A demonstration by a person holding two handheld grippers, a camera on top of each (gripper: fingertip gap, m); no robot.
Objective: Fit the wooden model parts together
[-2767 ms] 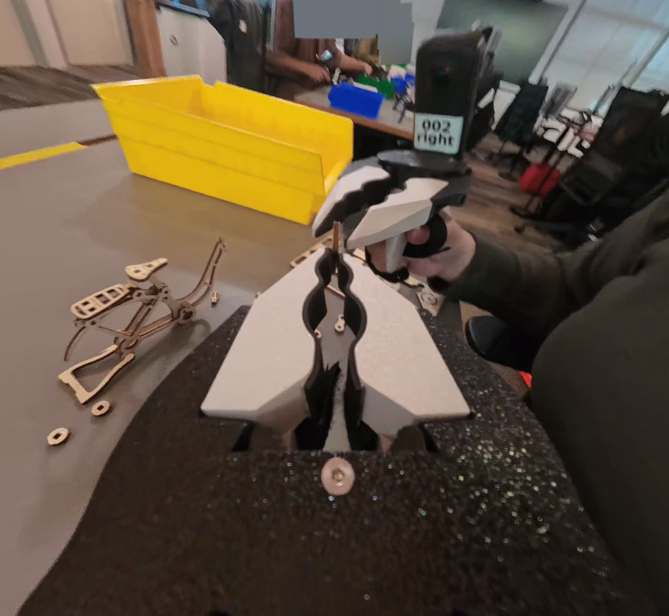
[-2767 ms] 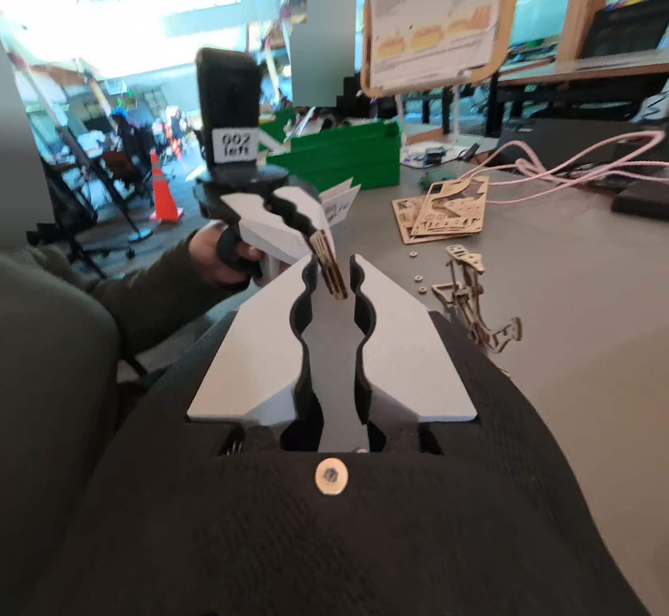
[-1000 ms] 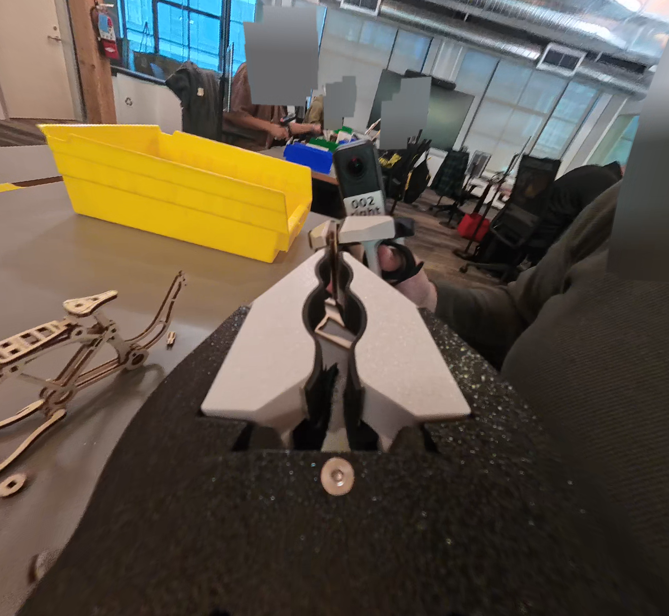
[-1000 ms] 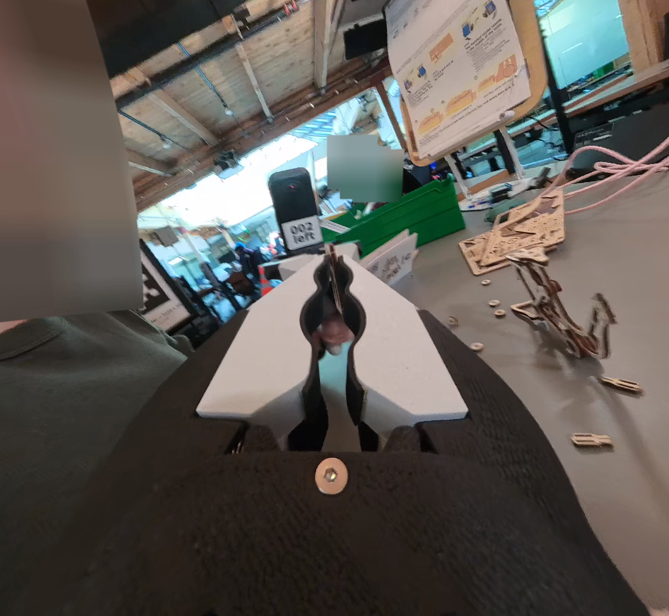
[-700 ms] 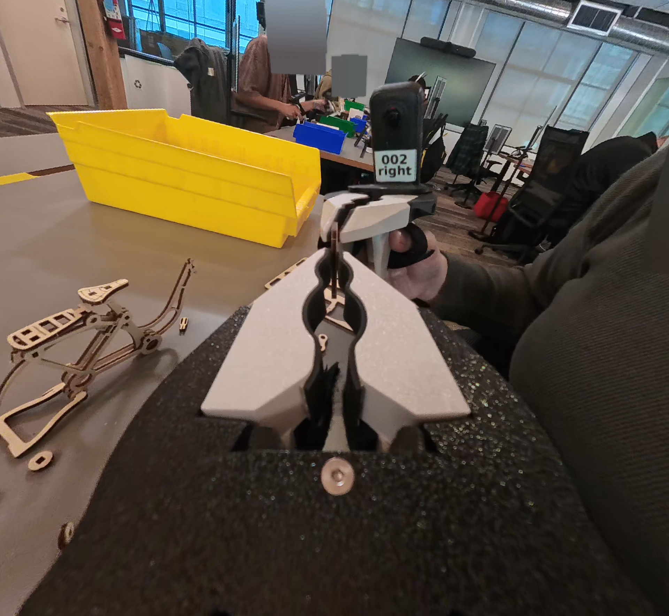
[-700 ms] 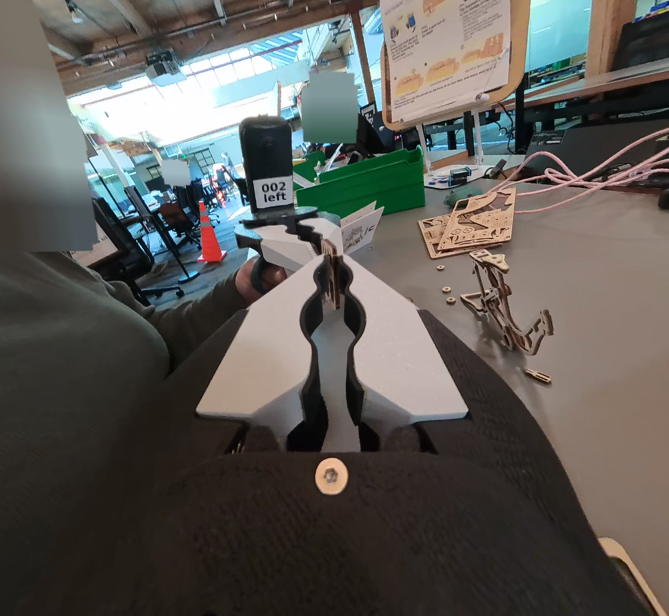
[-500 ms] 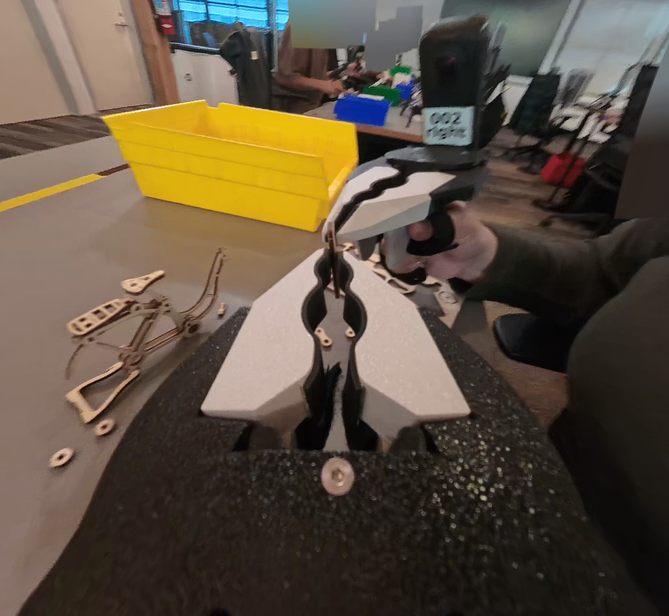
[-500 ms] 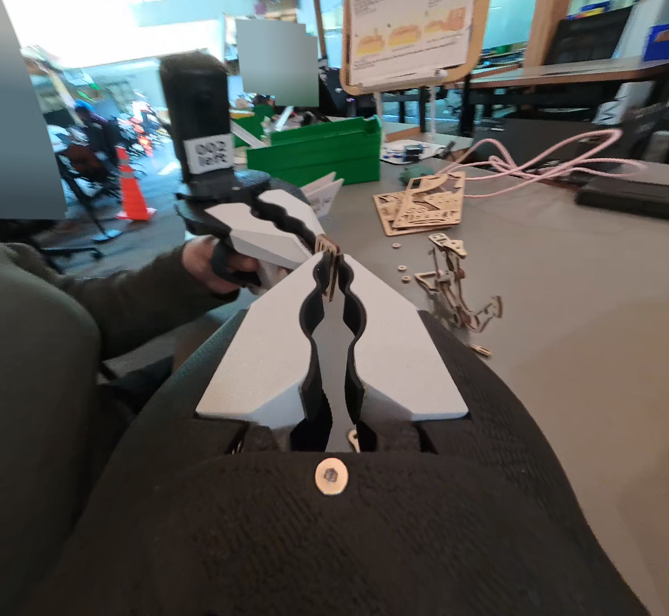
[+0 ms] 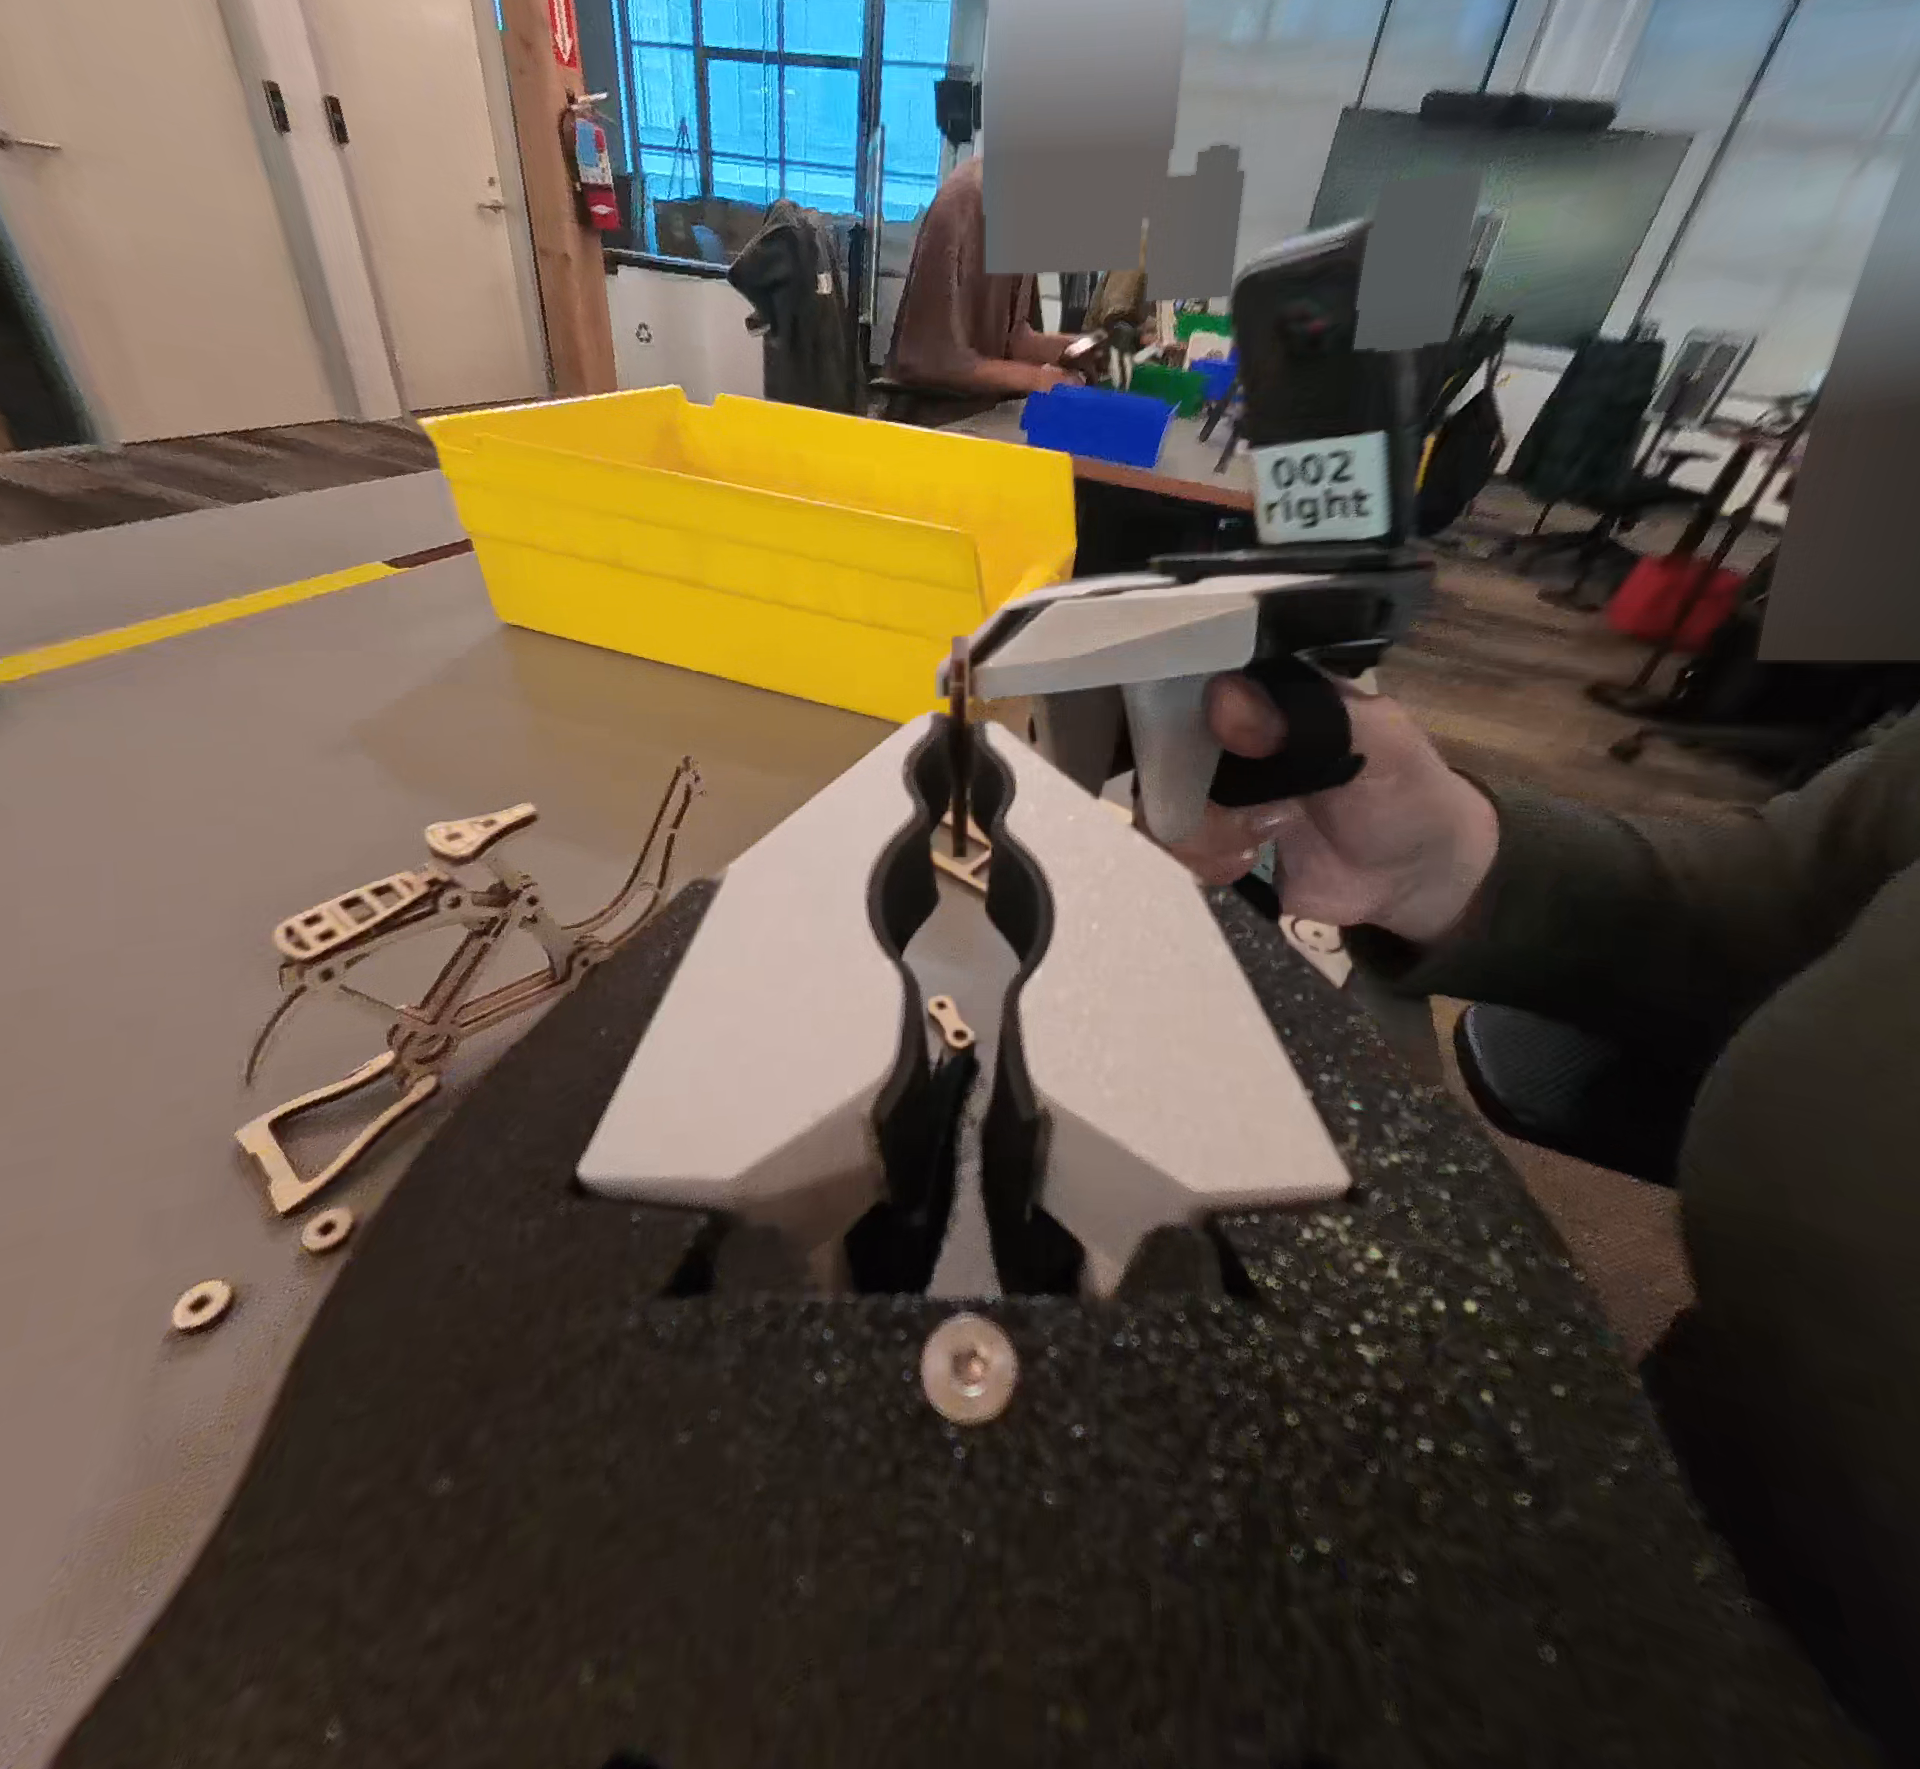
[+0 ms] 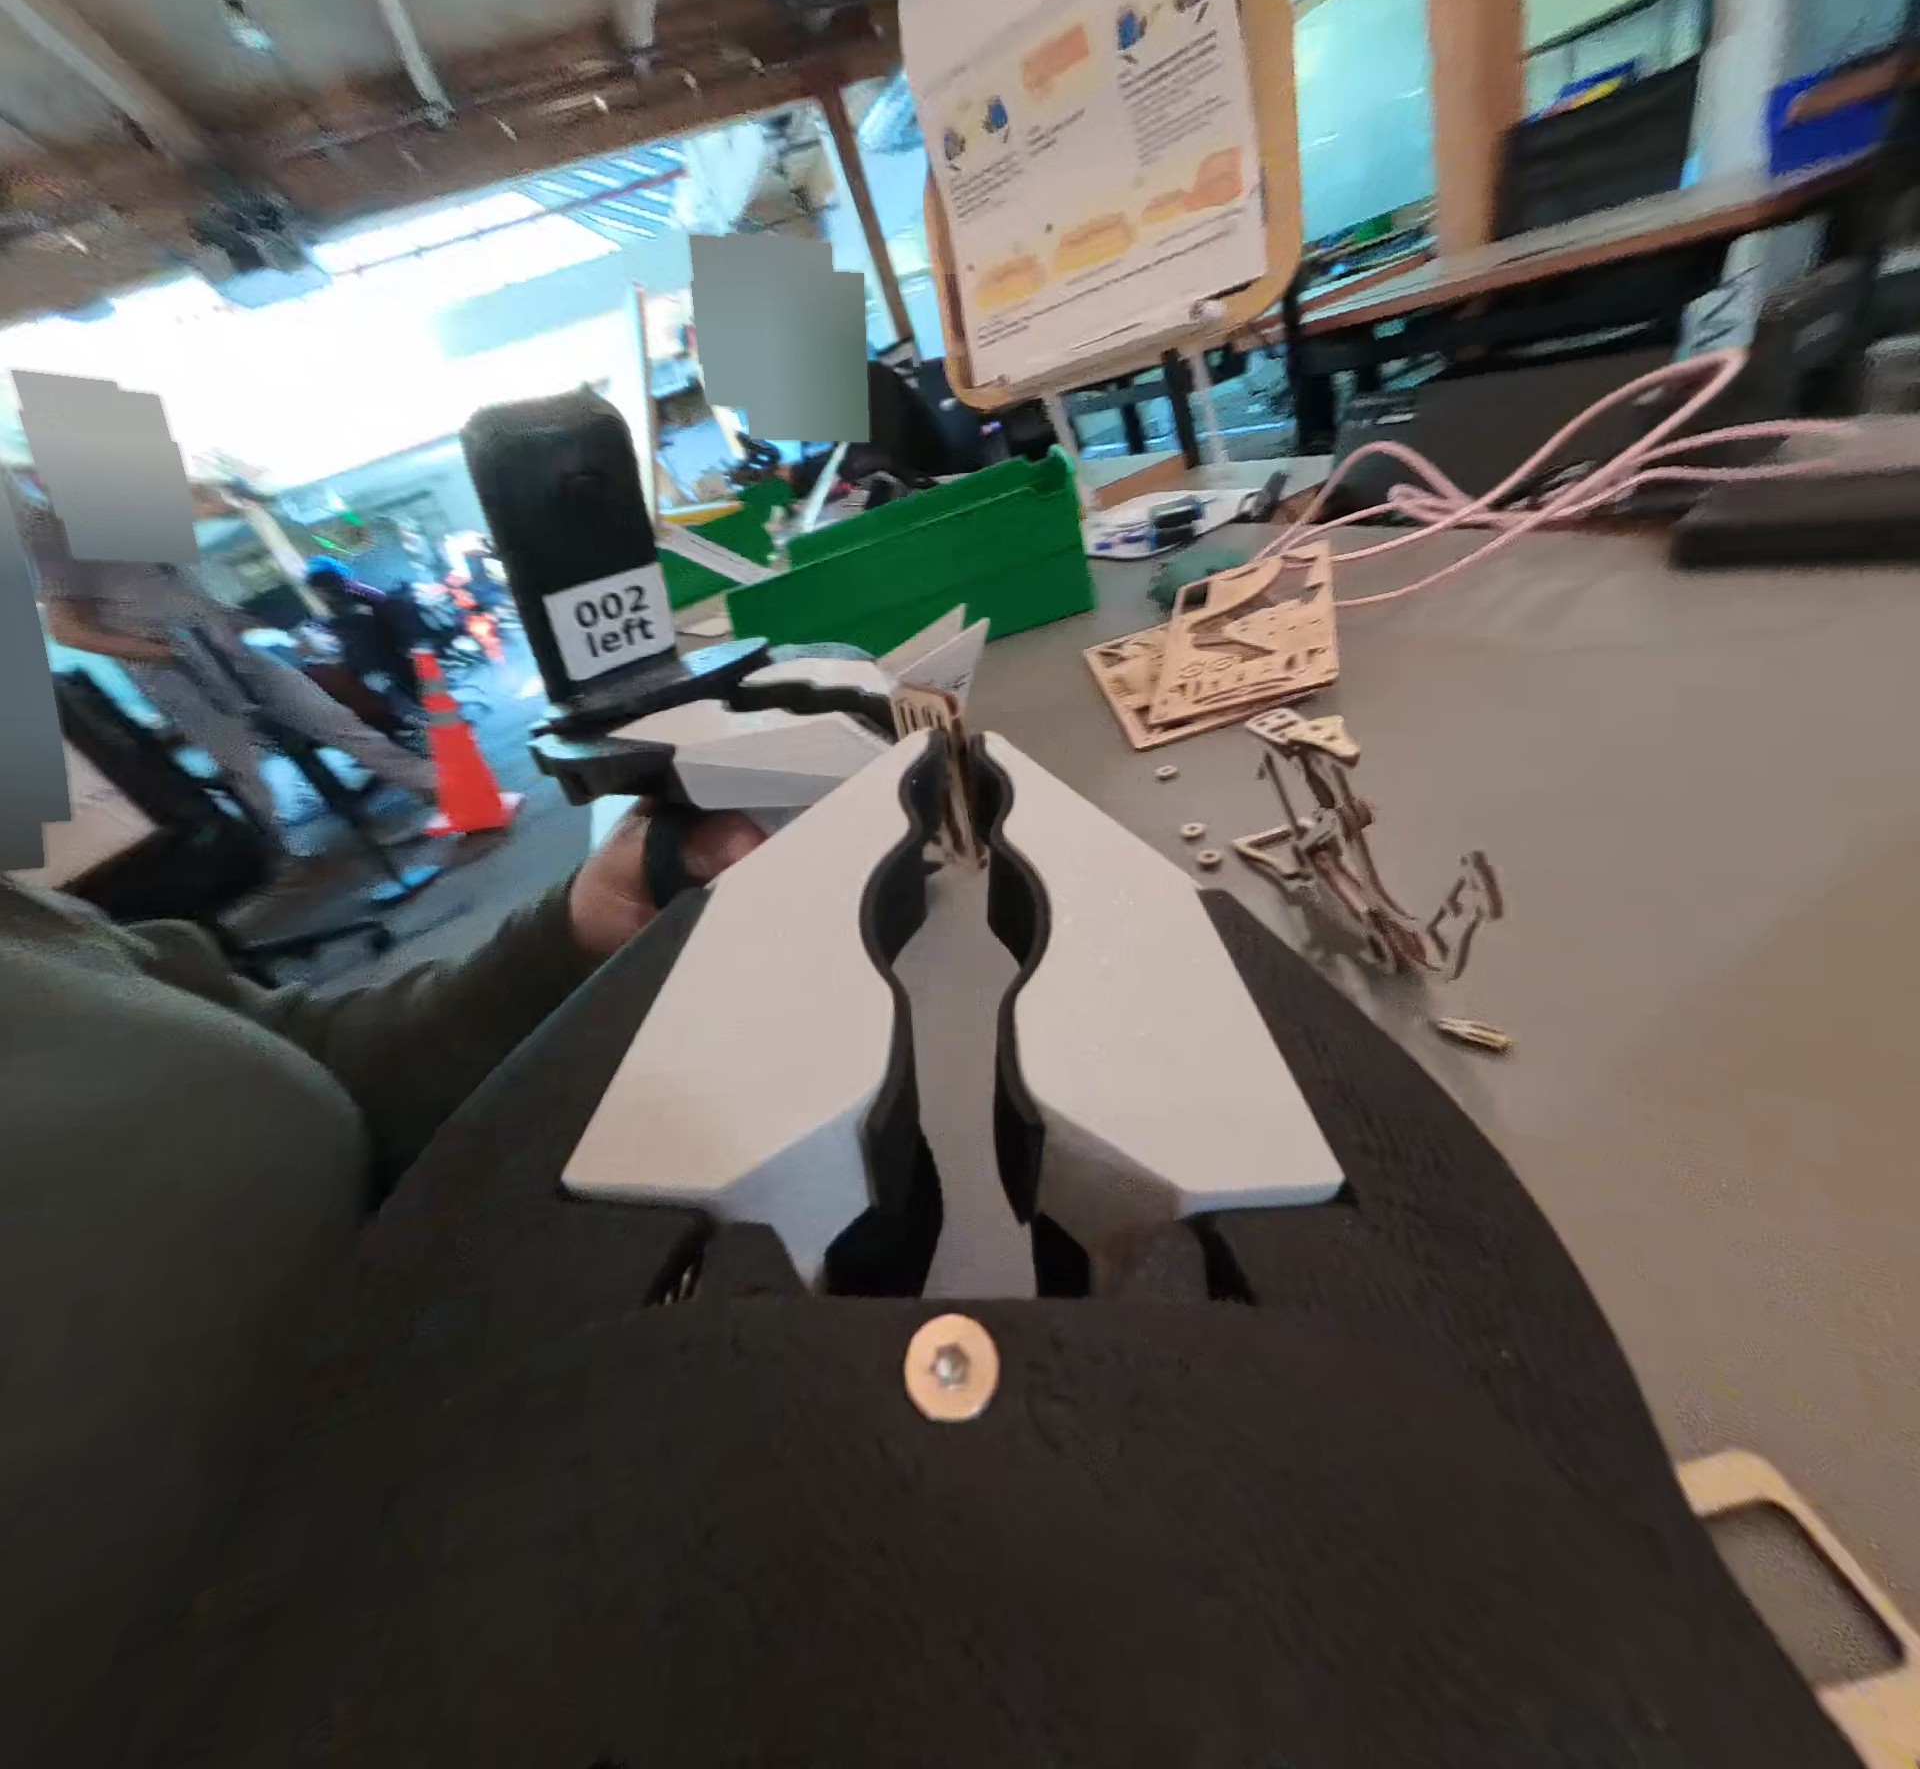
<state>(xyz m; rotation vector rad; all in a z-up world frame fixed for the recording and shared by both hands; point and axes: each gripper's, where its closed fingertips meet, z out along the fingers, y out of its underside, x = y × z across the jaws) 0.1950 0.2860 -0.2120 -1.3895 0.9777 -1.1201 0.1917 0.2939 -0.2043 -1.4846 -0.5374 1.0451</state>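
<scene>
Both grippers are held in the air over the table edge, tip to tip. My left gripper (image 9: 958, 734) is shut on a small flat slotted wooden part (image 9: 960, 769), seen edge-on. My right gripper (image 10: 954, 751) is shut on the same part (image 10: 958, 810) from the opposite side. The right gripper (image 9: 966, 675) meets it from the right in the left wrist view, and the left gripper (image 10: 896, 709) from the left in the right wrist view. I cannot tell whether it is one piece or two joined. A half-built wooden model (image 9: 447, 940) (image 10: 1340, 857) stands on the grey table.
A yellow bin (image 9: 748, 535) stands behind the model. Loose washers (image 9: 203, 1304) and a small link (image 9: 951, 1021) lie on the table. Wooden part sheets (image 10: 1226, 659), a green bin (image 10: 914, 566), pink cables (image 10: 1558, 483) and an instruction board (image 10: 1091, 109) are at the far side. The tips of both grippers are at nearly the same place.
My right gripper, open 2.8 s ago, has shut on the part that the left gripper held. Since then both grippers have swung and tilted together while still holding it.
</scene>
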